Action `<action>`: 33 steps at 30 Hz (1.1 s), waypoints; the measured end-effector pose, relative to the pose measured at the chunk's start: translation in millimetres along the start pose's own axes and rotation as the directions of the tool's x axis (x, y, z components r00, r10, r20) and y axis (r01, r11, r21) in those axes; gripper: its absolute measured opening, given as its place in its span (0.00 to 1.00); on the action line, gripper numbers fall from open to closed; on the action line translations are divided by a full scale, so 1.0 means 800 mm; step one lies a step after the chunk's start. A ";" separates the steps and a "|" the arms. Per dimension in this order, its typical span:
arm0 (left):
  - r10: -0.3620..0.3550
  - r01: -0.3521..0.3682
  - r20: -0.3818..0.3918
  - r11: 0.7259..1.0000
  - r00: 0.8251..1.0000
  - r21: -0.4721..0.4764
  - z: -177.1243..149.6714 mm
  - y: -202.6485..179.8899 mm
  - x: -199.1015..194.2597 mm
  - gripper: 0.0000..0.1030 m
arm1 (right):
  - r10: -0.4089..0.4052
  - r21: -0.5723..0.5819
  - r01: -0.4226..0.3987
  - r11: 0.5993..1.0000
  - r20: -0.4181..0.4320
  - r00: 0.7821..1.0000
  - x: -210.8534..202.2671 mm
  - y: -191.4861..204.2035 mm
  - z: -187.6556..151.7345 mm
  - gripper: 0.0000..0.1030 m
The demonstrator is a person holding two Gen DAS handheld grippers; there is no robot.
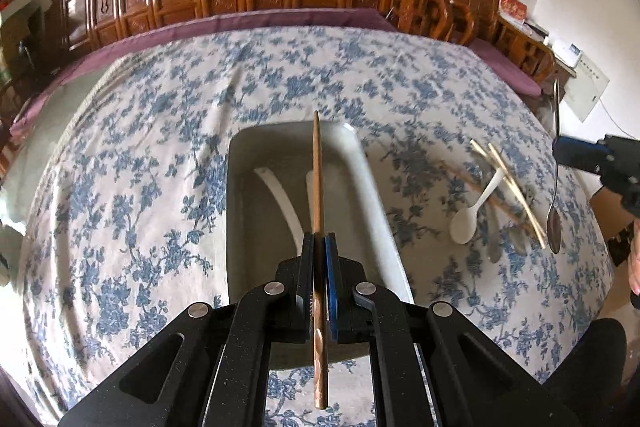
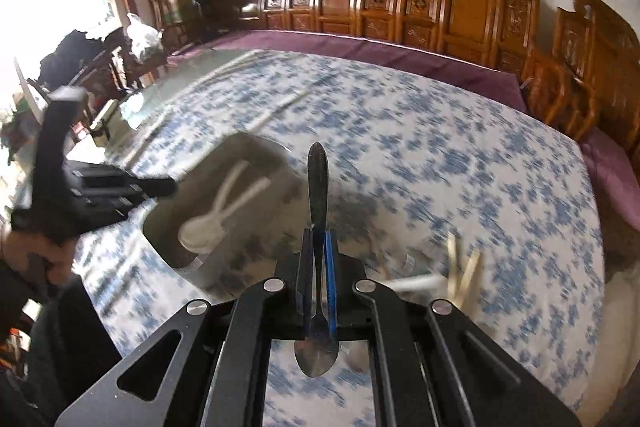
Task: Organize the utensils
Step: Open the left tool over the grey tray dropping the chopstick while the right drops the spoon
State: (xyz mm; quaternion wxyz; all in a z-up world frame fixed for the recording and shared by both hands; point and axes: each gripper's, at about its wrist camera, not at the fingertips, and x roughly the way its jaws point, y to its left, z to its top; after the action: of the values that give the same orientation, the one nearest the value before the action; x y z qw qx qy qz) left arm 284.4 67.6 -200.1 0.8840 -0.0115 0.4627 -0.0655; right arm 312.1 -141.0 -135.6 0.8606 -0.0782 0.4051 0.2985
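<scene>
Clamped between the closed jaws of the left gripper (image 1: 319, 247), a brown wooden chopstick (image 1: 318, 179) points forward over the white tray (image 1: 244, 227), which sits on the counter (image 1: 140, 167) under a blue-flowered cloth. Two white spoons (image 2: 204, 223) already lie inside that tray, bowls together. To the right of the tray, well apart from it, a loose pile of utensils remains on the cloth: a white plastic spoon (image 1: 466, 223), pale chopsticks (image 1: 516, 191), another brown chopstick and what appear to be metal spoons beneath them. The right gripper (image 2: 319, 247) is likewise clenched, grasping a metal spoon (image 2: 318, 183) by its shaft, handle forward and bowl hanging back toward the camera; in the left view it is held clear above the pile. The right view is blurred, so finer detail of the pile cannot be confirmed there. Judgement: the step in hand is carrying picked utensils to the tray, with sorting part done. The next move calls for lowering the wooden chopstick into the tray lengthwise before release, then bringing the metal spoon across without the two grippers colliding.
</scene>
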 end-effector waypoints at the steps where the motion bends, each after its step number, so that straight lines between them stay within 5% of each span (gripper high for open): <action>1: 0.005 -0.006 -0.011 1.000 1.000 -0.005 -0.001 0.003 0.005 0.04 | 0.010 0.001 -0.010 1.000 0.003 1.000 0.004 0.007 0.005 0.07; 13: 0.031 -0.031 -0.004 0.998 1.000 -0.063 -0.013 0.049 -0.004 0.14 | 0.113 0.015 -0.113 0.993 0.008 0.994 0.084 0.095 0.055 0.07; 23: 0.055 -0.053 0.019 0.996 0.998 -0.073 -0.016 0.070 -0.028 0.15 | 0.140 0.093 -0.132 0.987 -0.087 0.986 0.166 0.128 0.044 0.08; 28: 0.060 -0.058 0.029 0.996 0.998 -0.063 -0.015 0.068 -0.035 0.15 | 0.116 0.064 -0.110 0.992 -0.105 0.988 0.168 0.129 0.034 0.10; 30: 0.062 -0.060 0.033 0.996 0.998 -0.059 -0.015 0.063 -0.039 0.17 | 0.115 0.056 -0.110 0.992 -0.087 0.990 0.157 0.123 0.030 0.27; 33: 0.059 -0.057 0.039 0.997 0.997 -0.054 -0.014 0.054 -0.043 0.23 | 0.122 0.053 -0.119 0.991 -0.047 0.991 0.130 0.110 0.020 0.32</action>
State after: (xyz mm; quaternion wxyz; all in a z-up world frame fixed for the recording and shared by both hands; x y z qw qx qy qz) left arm 260.0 115.3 -182.1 0.8942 -0.0226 0.4462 -0.0272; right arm 322.8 -17.2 -192.9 0.8323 -0.0394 0.4379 0.3375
